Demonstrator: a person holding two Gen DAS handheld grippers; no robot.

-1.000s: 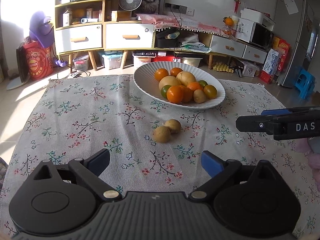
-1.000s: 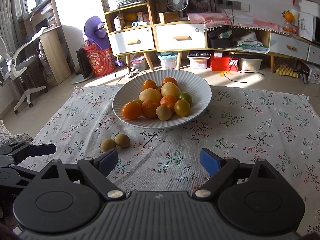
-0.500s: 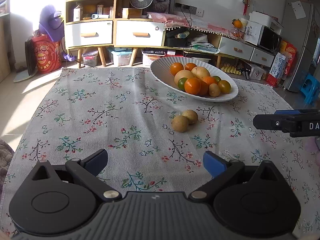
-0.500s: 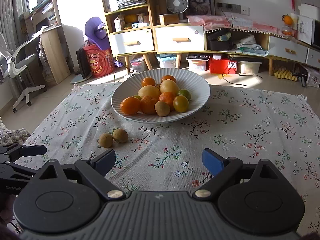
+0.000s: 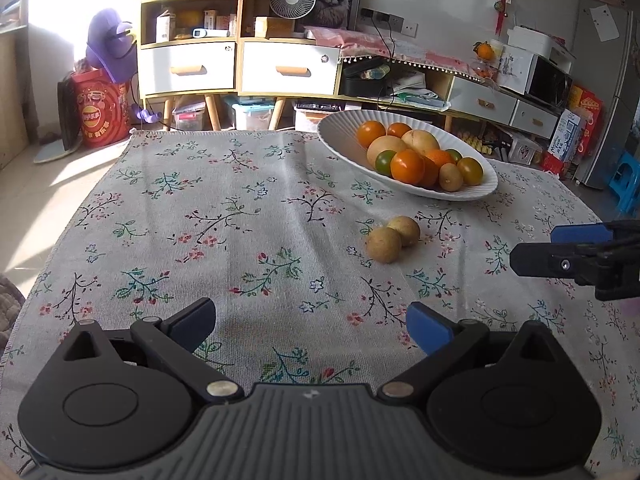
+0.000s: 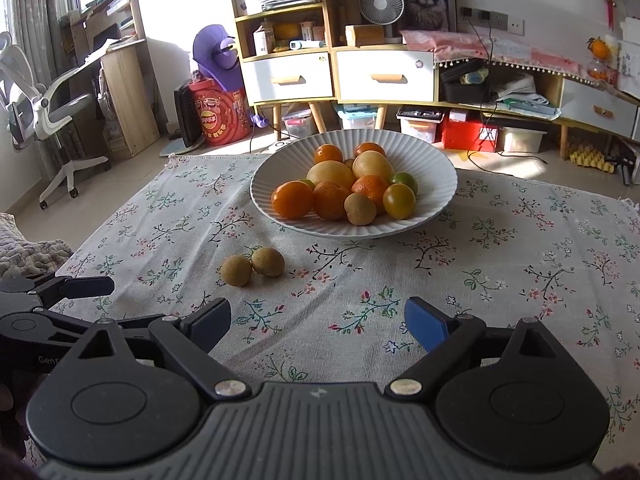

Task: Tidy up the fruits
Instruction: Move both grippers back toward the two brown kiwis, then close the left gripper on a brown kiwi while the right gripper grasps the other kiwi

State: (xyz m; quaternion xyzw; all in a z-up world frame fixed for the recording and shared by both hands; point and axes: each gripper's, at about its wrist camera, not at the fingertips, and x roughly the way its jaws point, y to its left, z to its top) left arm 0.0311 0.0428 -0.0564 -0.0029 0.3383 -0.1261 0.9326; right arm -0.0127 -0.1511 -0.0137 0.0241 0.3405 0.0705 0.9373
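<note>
Two fuzzy brown kiwis [image 6: 253, 267] lie touching on the floral woven tablecloth [image 6: 500, 280] near the ribbed white bowl [image 6: 436, 168] — both grippers' fingers, left [image 5: 312, 322] and right [image 6: 318, 322], splayed wide, empty.

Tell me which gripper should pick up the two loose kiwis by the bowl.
Probably the left gripper. Its jaws stand open and empty, and the two kiwis lie just ahead, slightly right. From the right gripper, also open, they sit off to the left, farther across the tablecloth.

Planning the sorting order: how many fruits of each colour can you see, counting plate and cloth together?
orange fruits: 5
pale yellow fruits: 2
green fruits: 2
yellow-green fruit: 1
brown fruits: 3 (1 in the plate, 2 on the cloth)
Total: 13 in view
</note>
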